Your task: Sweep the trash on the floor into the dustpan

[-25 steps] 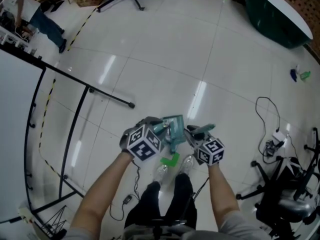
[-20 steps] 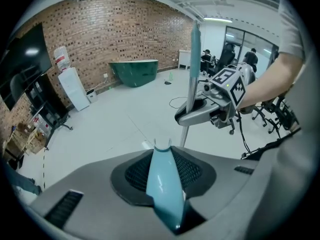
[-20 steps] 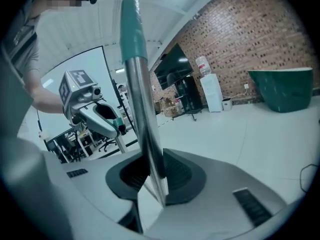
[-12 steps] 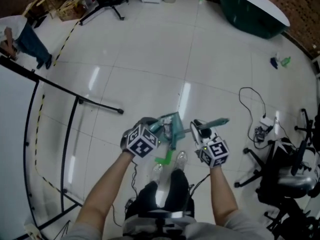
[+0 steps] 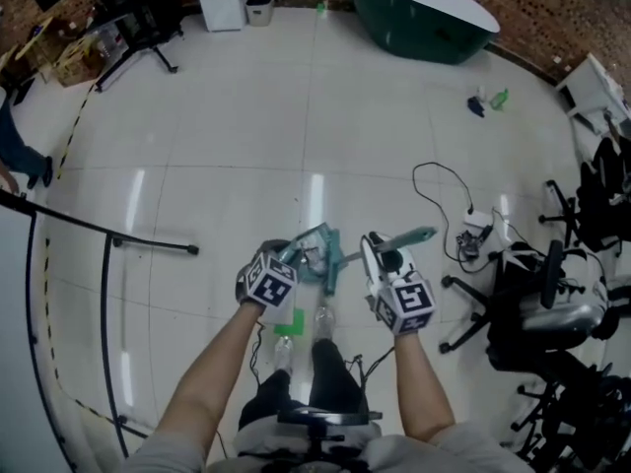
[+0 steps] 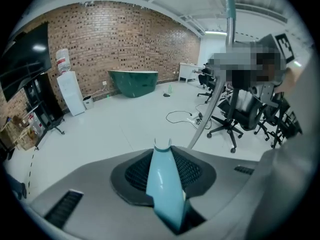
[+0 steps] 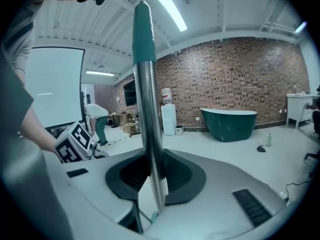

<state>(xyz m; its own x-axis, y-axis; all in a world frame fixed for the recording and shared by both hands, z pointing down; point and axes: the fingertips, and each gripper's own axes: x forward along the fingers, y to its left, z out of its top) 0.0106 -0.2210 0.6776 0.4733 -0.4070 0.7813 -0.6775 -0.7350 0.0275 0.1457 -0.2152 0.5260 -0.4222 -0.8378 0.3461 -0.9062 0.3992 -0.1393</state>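
In the head view my left gripper (image 5: 288,260) is shut on the pale teal handle (image 6: 165,184) of the dustpan (image 5: 315,252), which hangs above the floor in front of the person's shoes. To its right, my right gripper (image 5: 381,252) is shut on the broom's metal pole (image 7: 150,134). The pole's teal grip (image 5: 409,236) sticks out to the right. In the left gripper view the pole (image 6: 207,119) runs up past the right hand. A small flat green piece (image 5: 289,320) lies on the tiles by the shoes. The broom's head is hidden.
A dark green bathtub (image 5: 419,13) stands at the far wall, with a blue and a green item (image 5: 488,102) on the floor near it. Office chairs (image 5: 552,304) and a cable with a power strip (image 5: 471,239) crowd the right. A black tube frame (image 5: 108,235) stands at the left.
The head has turned, so the room has shifted left and down in view. My right gripper has risen and tilted up with the broom pole. My left gripper has shifted sideways with the dustpan.
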